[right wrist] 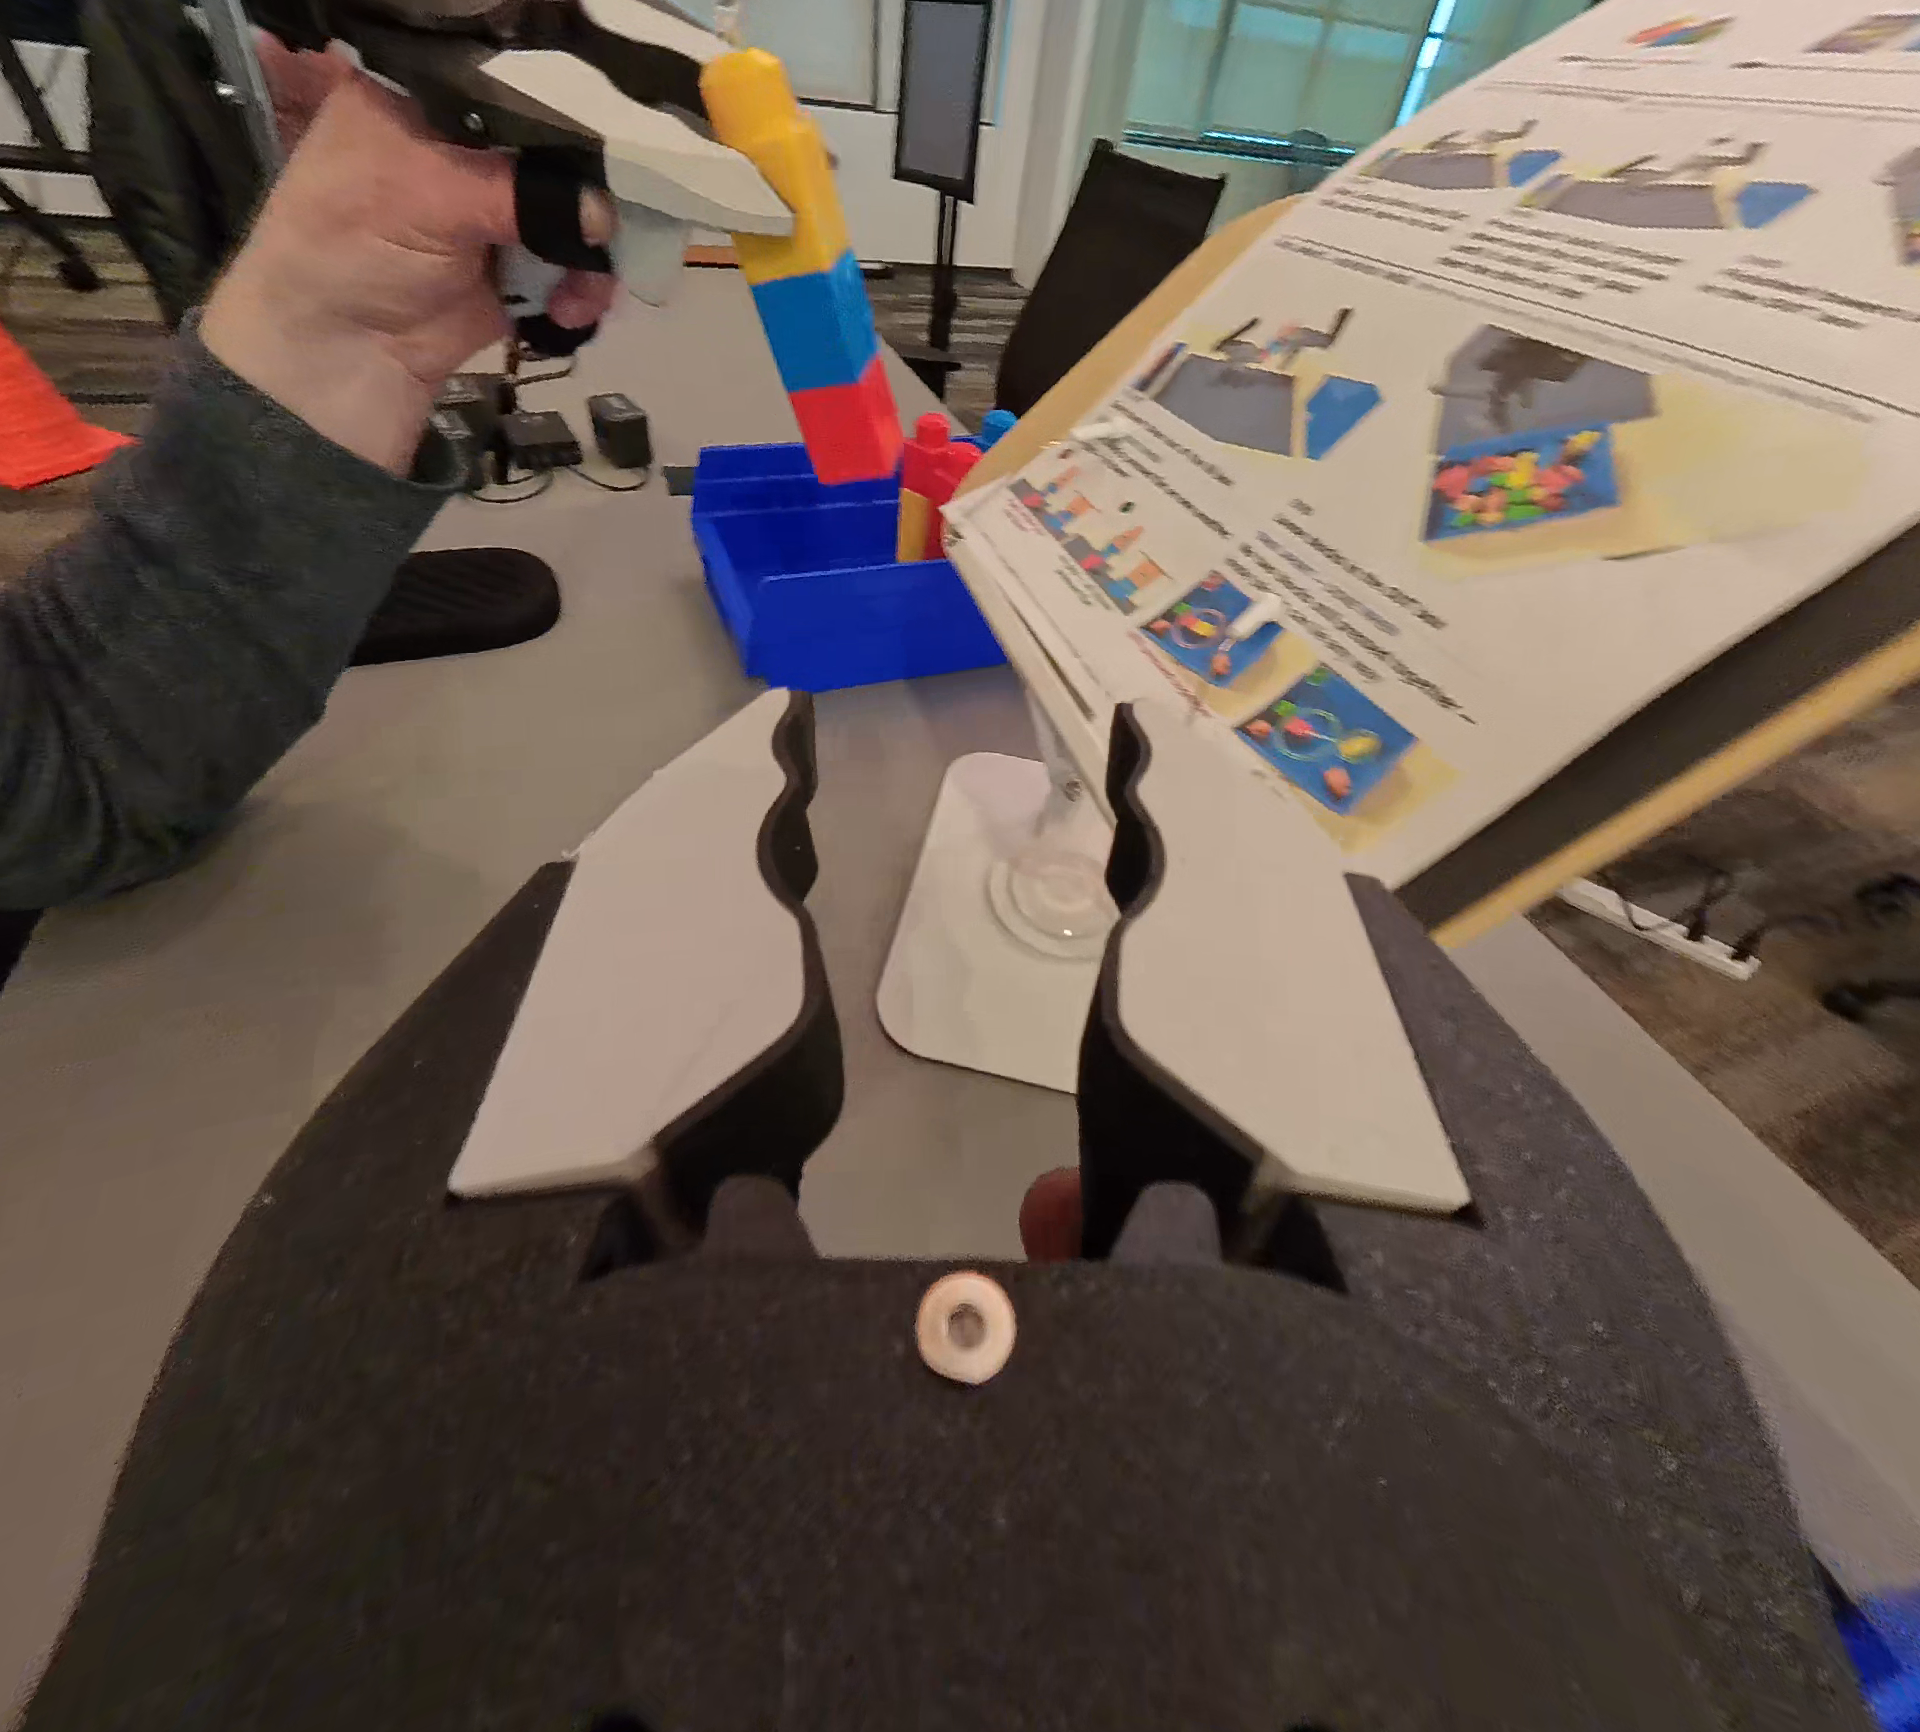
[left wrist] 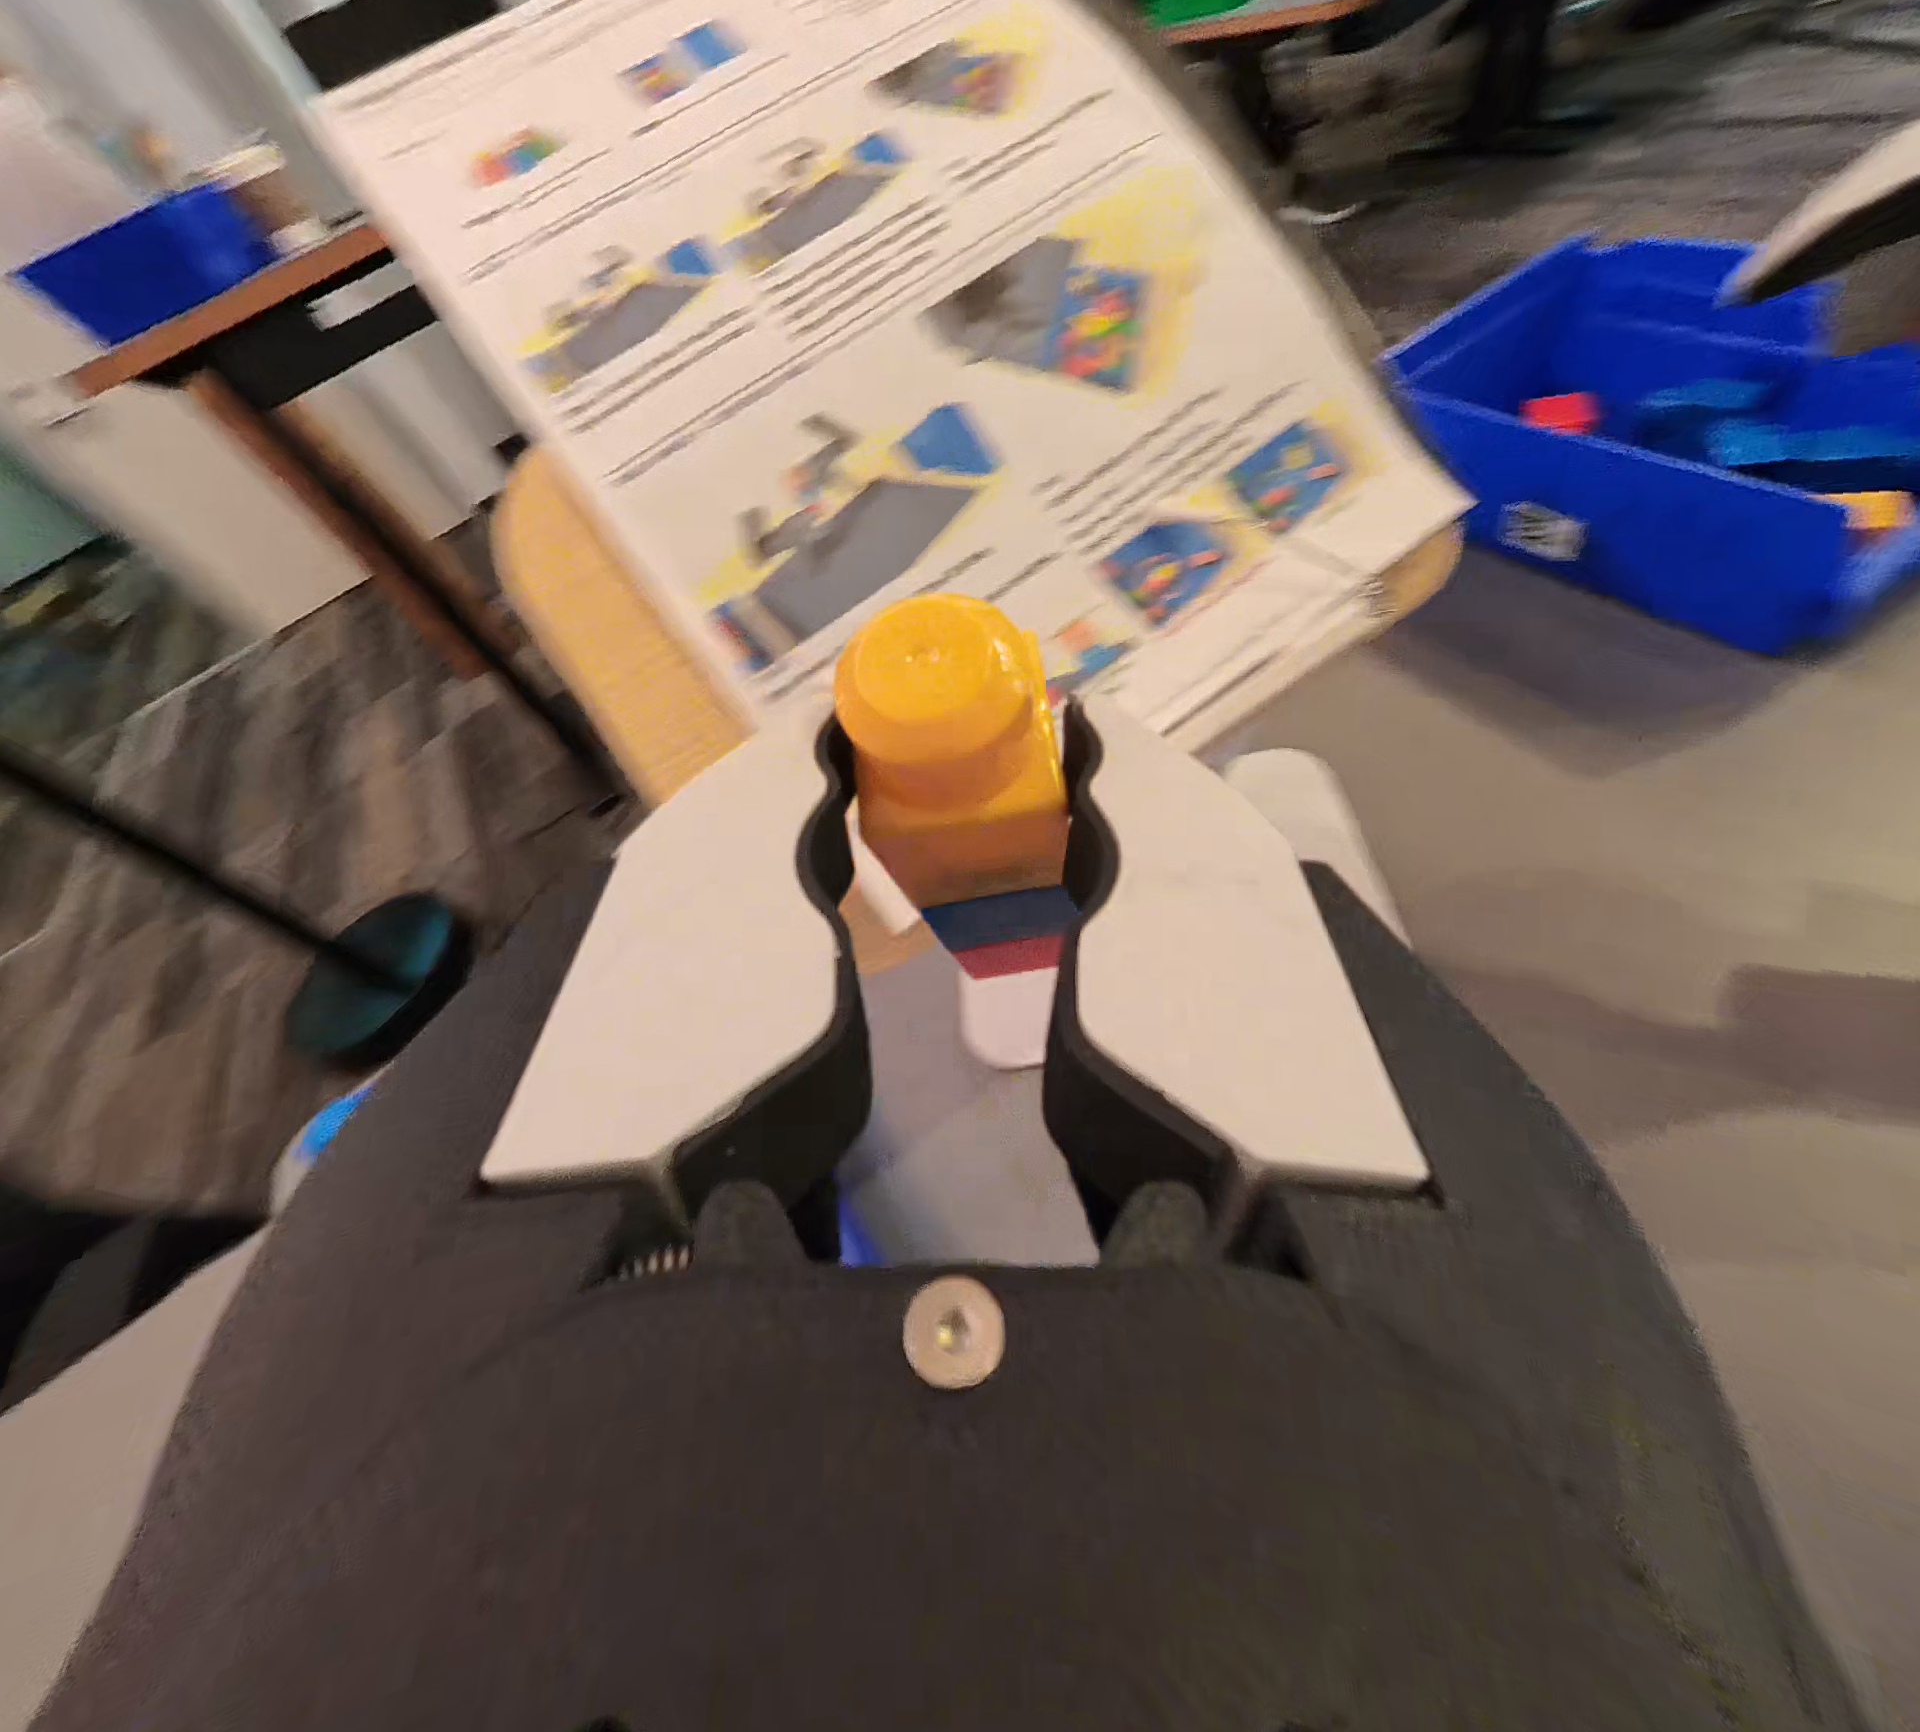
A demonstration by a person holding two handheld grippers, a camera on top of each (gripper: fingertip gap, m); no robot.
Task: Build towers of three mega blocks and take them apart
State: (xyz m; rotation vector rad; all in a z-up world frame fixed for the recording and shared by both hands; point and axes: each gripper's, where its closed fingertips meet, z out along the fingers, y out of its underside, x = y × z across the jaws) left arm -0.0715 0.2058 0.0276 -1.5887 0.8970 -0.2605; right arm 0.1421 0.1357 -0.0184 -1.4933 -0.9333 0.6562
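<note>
My left gripper (left wrist: pixel 951 737) is shut on the yellow top block (left wrist: pixel 951 747) of a three-block tower and holds it in the air. The blue block (left wrist: pixel 1003 922) and red block (left wrist: pixel 1013 958) hang below it. In the right wrist view the same tower shows tilted: yellow (right wrist: pixel 779 165), blue (right wrist: pixel 821 321), red (right wrist: pixel 847 425), held by the left gripper (right wrist: pixel 748 155) above a blue bin (right wrist: pixel 831 581) with loose blocks. My right gripper (right wrist: pixel 961 747) is open and empty, low over the grey table (right wrist: pixel 364 809).
A tilted instruction board (right wrist: pixel 1507 394) on a white stand (right wrist: pixel 987 924) rises at the right. A person's hand and grey sleeve (right wrist: pixel 187 539) hold the left gripper. Black adapters (right wrist: pixel 540 435) and a black pad (right wrist: pixel 457 602) lie at the left. Another blue bin (left wrist: pixel 1662 446) shows in the left wrist view. My hands' fingertips stand some 25 cm from each other.
</note>
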